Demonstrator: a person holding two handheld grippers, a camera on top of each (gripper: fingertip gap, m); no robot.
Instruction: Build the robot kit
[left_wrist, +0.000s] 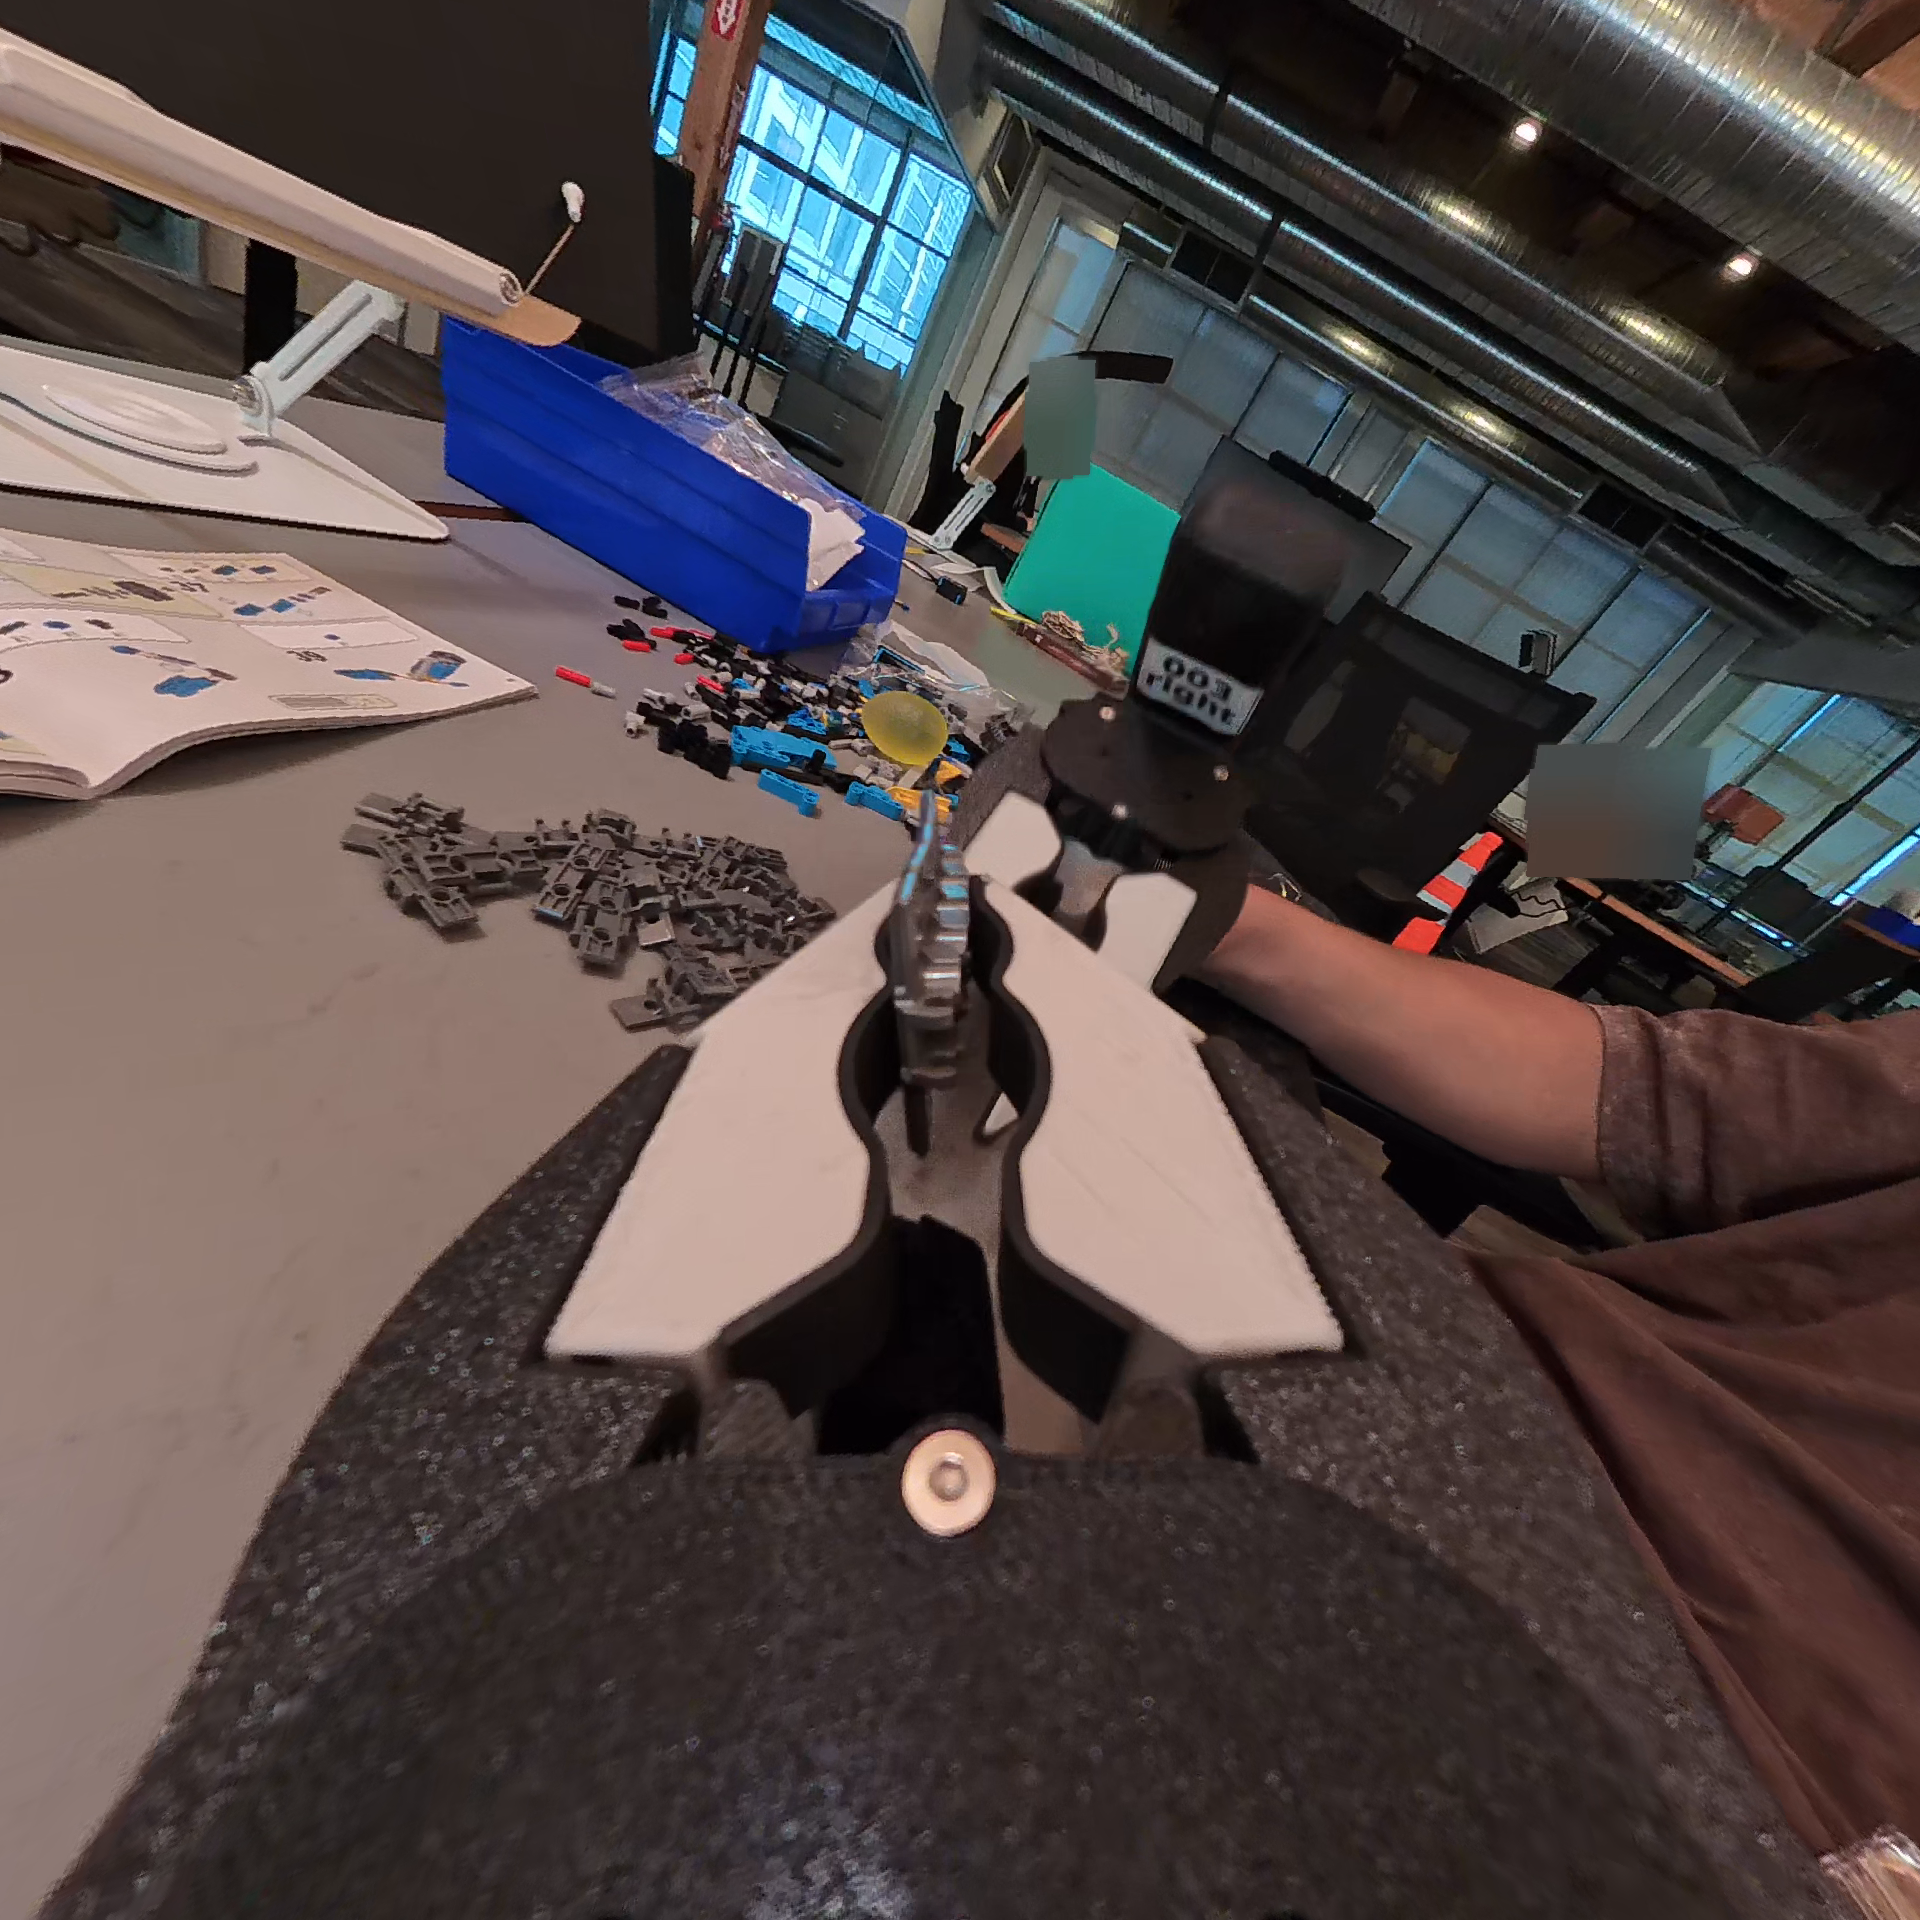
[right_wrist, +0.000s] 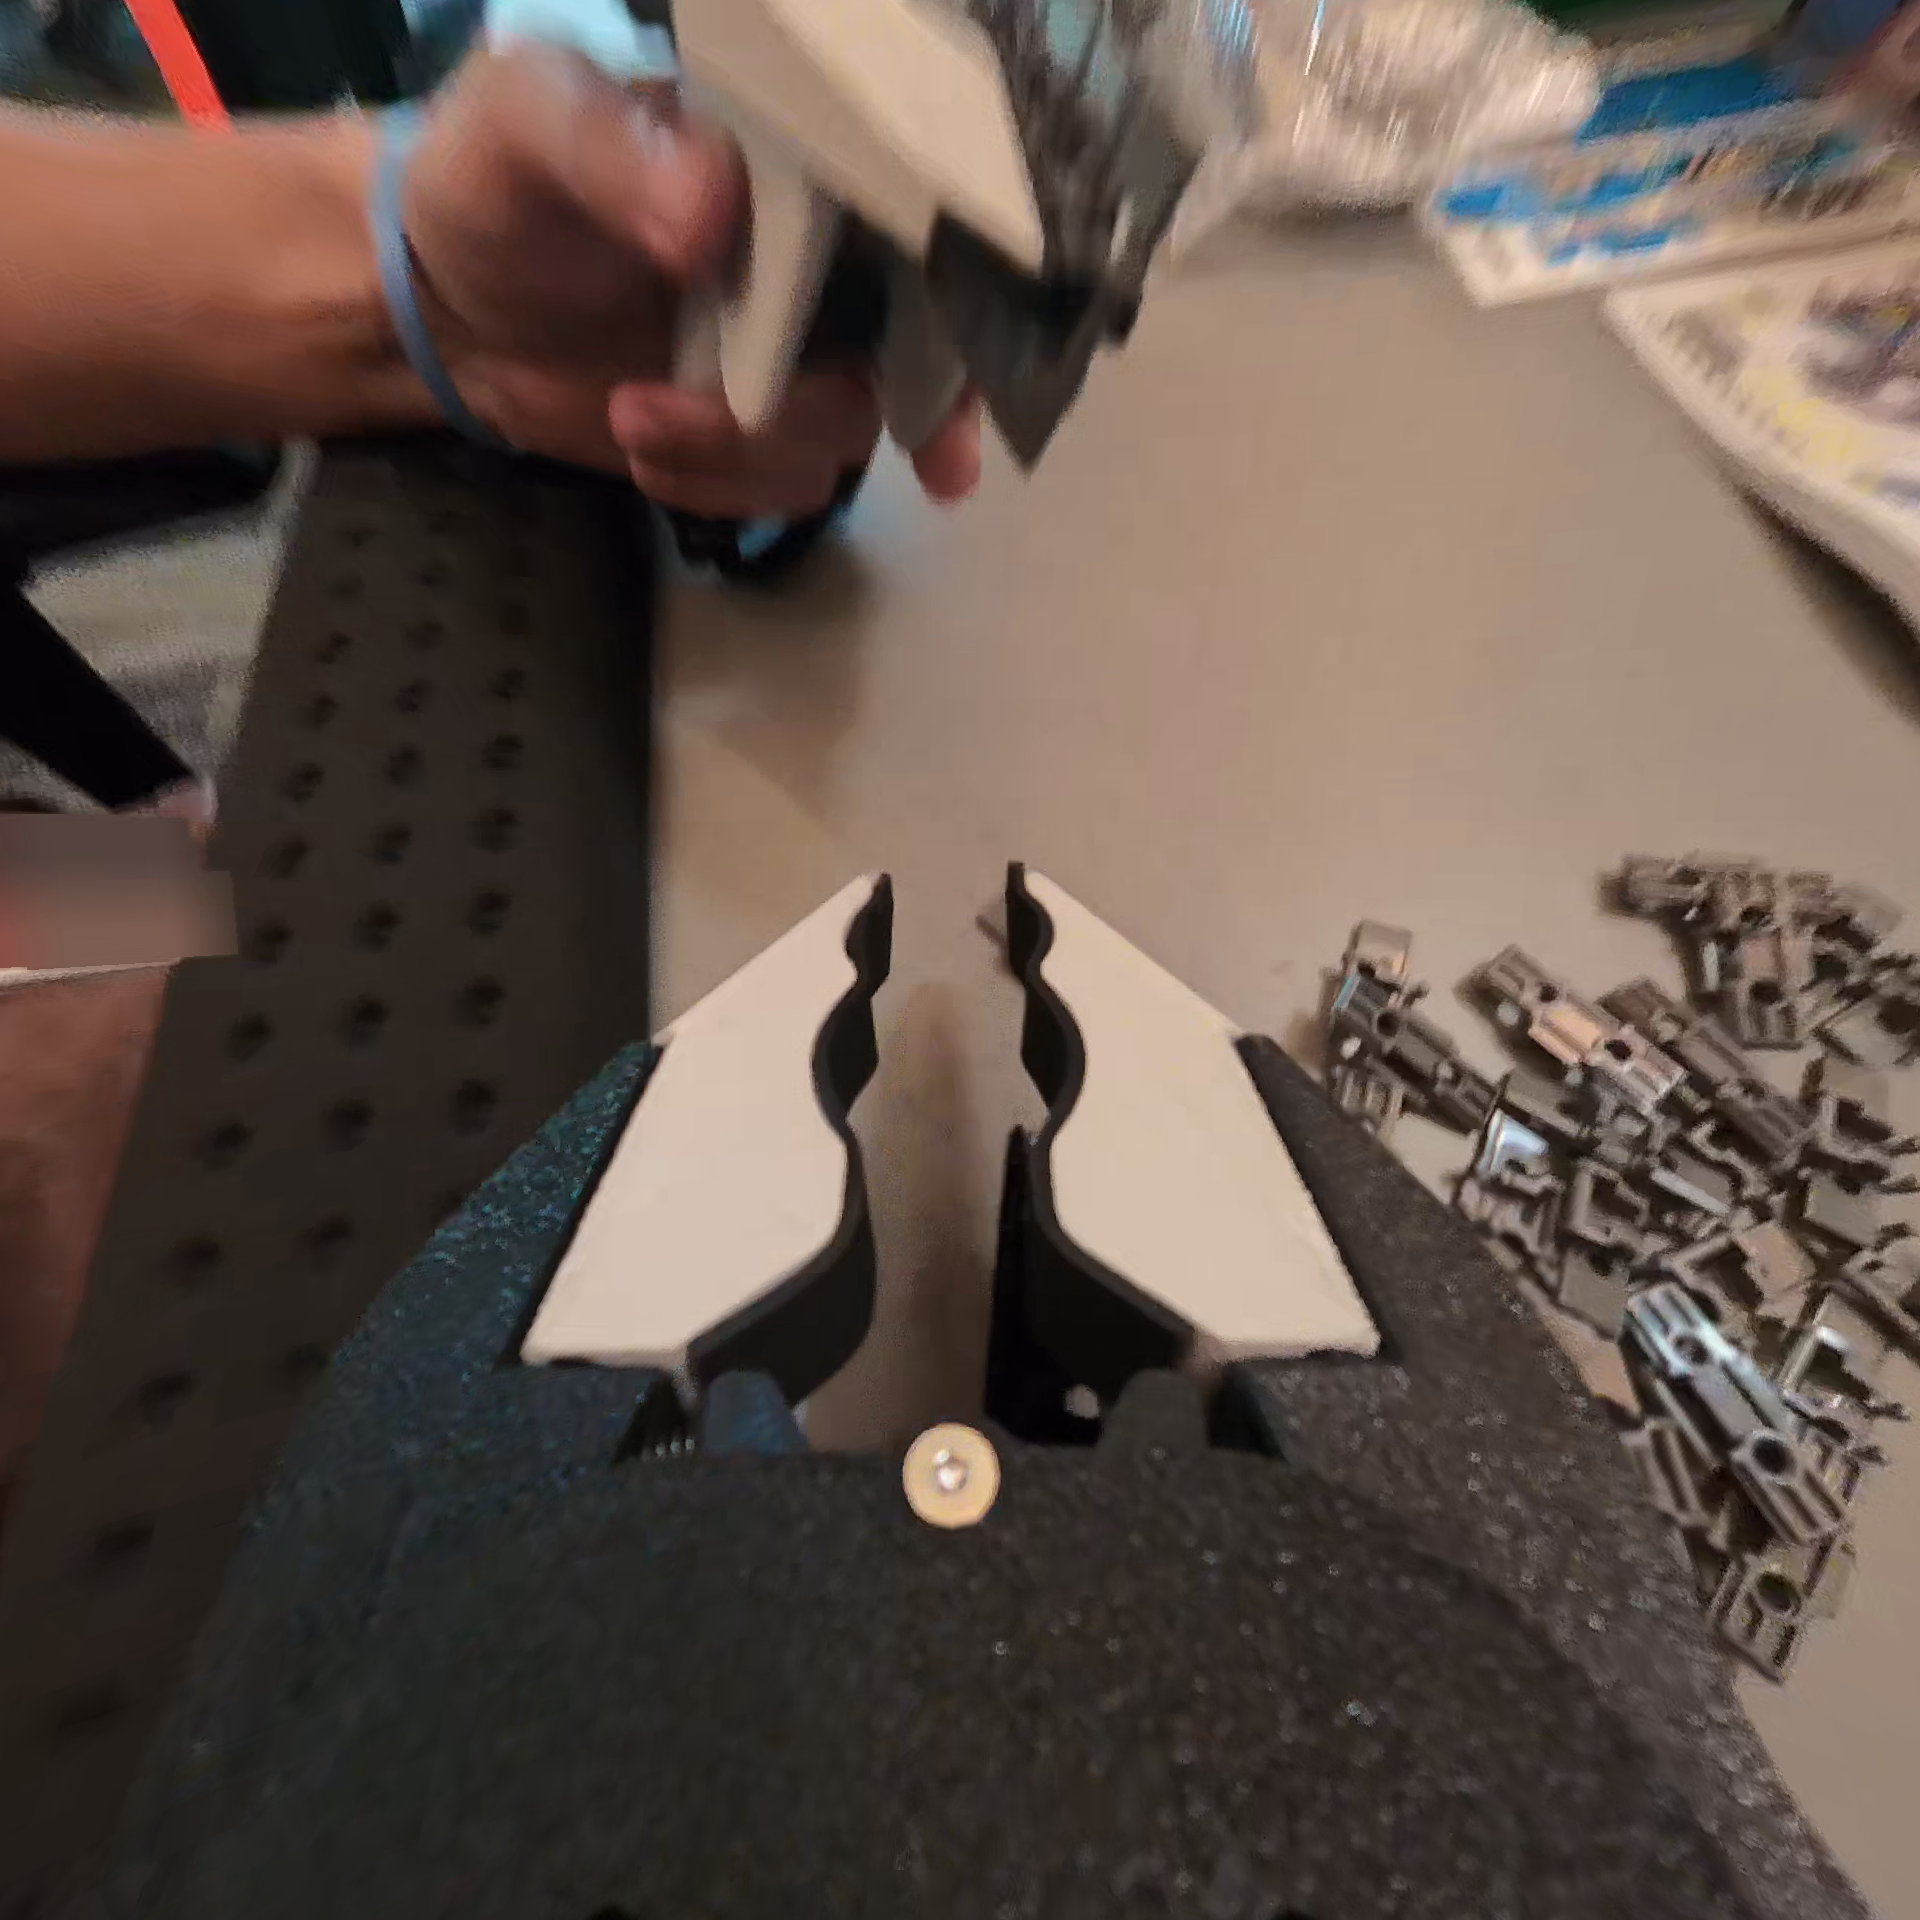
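Observation:
My left gripper (left_wrist: 940, 894) is shut on a small grey building-brick assembly (left_wrist: 928, 966), which stands upright between its white fingers (left_wrist: 790, 1122) above the grey table (left_wrist: 156, 1143). A pile of loose grey pieces (left_wrist: 592, 894) lies just beyond on the left. My right gripper (right_wrist: 948, 883) is open and empty, low over the table (right_wrist: 1247, 675), with the same grey pile (right_wrist: 1662, 1195) to its right. The right gripper's black body (left_wrist: 1143, 769) shows close behind the left fingertips, held by a hand. The left gripper shows blurred at the top of the right wrist view, with a hand (right_wrist: 582, 260) on it.
A heap of blue, black and yellow pieces (left_wrist: 790, 727) with a yellow translucent ball (left_wrist: 904, 724) lies farther back. A blue bin (left_wrist: 644, 488) holds plastic bags. An open instruction booklet (left_wrist: 208, 655) lies at the left. A black perforated board (right_wrist: 416, 935) lies left of the right gripper. Some 9 cm of space lies between my two pairs of fingers.

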